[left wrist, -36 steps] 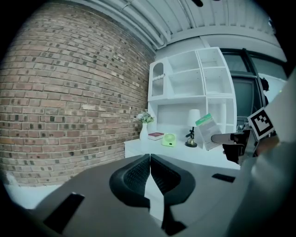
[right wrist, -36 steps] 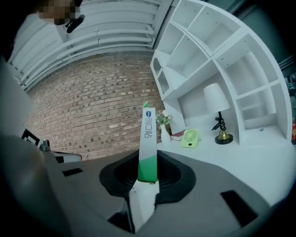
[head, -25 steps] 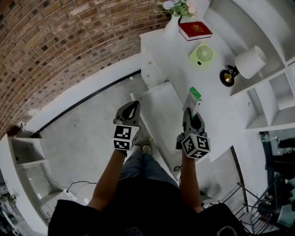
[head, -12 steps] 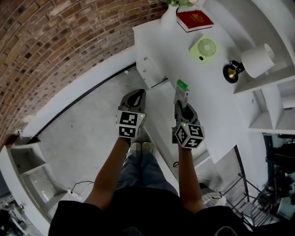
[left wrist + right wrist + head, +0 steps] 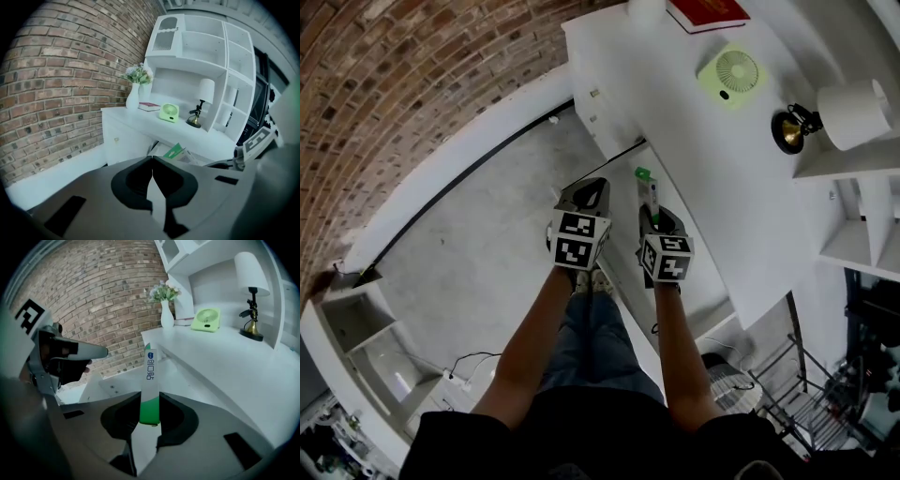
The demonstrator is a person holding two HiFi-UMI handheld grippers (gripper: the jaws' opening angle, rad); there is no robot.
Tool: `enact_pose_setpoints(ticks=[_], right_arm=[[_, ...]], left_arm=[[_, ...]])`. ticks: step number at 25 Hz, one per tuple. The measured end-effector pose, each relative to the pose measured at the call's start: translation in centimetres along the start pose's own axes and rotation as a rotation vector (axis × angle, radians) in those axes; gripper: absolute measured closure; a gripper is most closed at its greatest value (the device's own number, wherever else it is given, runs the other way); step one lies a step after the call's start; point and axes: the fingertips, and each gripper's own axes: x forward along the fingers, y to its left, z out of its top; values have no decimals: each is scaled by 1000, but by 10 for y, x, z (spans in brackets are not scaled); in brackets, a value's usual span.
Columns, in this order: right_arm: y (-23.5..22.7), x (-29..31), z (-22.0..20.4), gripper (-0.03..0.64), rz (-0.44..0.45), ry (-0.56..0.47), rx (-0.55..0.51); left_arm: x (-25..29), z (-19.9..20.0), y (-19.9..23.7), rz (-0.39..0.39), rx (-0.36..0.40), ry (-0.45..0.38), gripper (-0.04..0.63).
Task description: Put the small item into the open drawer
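Pinched between right gripper (image 5: 148,398) jaws: slim green-and-white packet (image 5: 150,376), green end clamped in pads, white end sticking out forward. Hanging over open drawer (image 5: 622,192) in head view, not lying in it. Left gripper (image 5: 152,159) just beside right one, jaws pressed together on nothing. On desk (image 5: 675,122) beyond: green fan (image 5: 729,73), lamp (image 5: 825,117), red book (image 5: 708,11), all well apart from packet. Brick wall (image 5: 56,84) to left.
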Motion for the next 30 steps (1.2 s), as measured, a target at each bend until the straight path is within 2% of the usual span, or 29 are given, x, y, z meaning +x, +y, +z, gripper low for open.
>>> enact_pose_setpoints(ticks=[4,10,19,21,23,30], right_arm=[[-13,19,-29,534,-29,117,2],[-23,37,-56,531,-33,220,2],[-24,42,-63,525,-25,219,35],[-23,41,-61,492,-19,206,41],[-21,41,-60,396,-9,193,44],[-17,34,-53,380,4,150,49]], left_arm=[[8,-13,-7,-21,-20,33,572],[16,-21,-15,-43,-25,48,572],[16,-26,-16,-48,-33,52,572],[15,-28,-17,-47,-33,54,572],[13,-30,-16,-46,-33,55,572],[10,-30,-18,-39,-35,49,572]])
